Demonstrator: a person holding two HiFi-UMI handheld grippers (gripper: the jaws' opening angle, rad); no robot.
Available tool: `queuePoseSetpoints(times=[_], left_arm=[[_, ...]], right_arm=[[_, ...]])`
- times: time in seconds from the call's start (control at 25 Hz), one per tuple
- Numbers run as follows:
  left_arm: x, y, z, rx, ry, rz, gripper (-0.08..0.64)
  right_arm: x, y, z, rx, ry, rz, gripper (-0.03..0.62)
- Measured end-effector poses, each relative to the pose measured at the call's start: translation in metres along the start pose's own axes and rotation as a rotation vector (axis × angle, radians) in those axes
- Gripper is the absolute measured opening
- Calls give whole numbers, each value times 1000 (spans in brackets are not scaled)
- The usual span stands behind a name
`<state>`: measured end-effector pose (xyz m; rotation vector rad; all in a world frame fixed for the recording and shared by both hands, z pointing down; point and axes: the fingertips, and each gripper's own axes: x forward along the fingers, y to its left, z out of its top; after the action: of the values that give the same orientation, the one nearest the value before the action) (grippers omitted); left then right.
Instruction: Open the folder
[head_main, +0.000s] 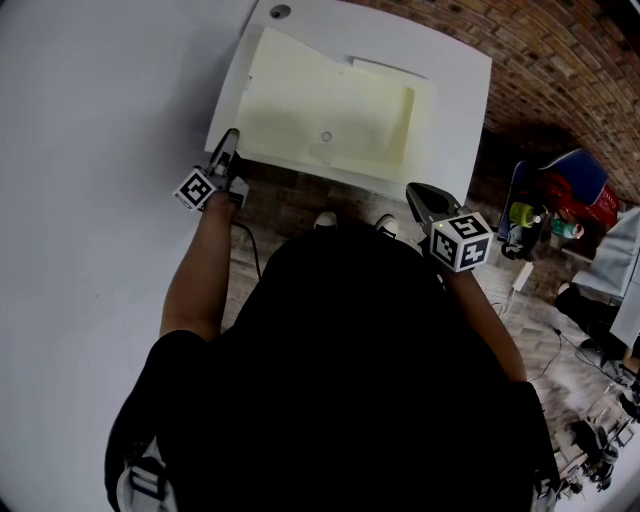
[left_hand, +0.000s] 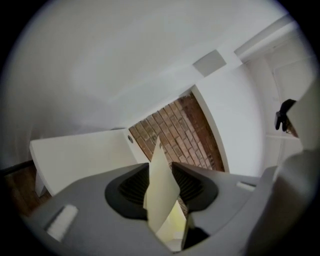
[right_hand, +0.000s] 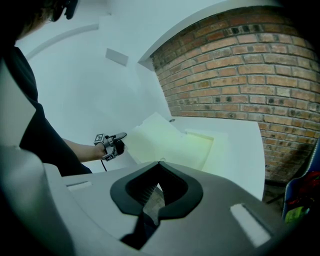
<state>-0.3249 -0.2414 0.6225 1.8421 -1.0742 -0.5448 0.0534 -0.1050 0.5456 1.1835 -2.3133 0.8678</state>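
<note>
**A:** Risk from here?

**B:** Main one: the cover (left_hand: 161, 195) slips out and falls flat again. L gripper (head_main: 232, 140) has its jaws a little apart. The cover's corner stands between them, leaning on one side, not pinched as far as I can see. Any tilt or quick lift would likely lose it. Second risk: a hard re-clamp could crease that corner.

**A:** Folder position?

**B:** Folder (head_main: 330, 110) lies on the white table (head_main: 455, 90). Near-left corner is raised at the L jaws, rest approx. flat. R gripper (head_main: 415, 192) has jaws tip to tip, empty, by the table's near edge, apart from the folder. Not open yet.
</note>
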Motion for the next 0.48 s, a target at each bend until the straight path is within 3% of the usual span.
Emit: queuePoseSetpoints(times=[0.12, 0.28, 0.48], left_arm=[[4, -14, 1, -30, -18, -53, 109], [1, -14, 7, 52, -16, -11, 109], [-1, -24, 15, 118, -13, -21, 107]], right_arm=[[0, 0, 1, 4, -4, 5, 0], [-3, -2, 5, 13, -22, 7, 0], [-5, -4, 8, 15, -35, 5, 0]])
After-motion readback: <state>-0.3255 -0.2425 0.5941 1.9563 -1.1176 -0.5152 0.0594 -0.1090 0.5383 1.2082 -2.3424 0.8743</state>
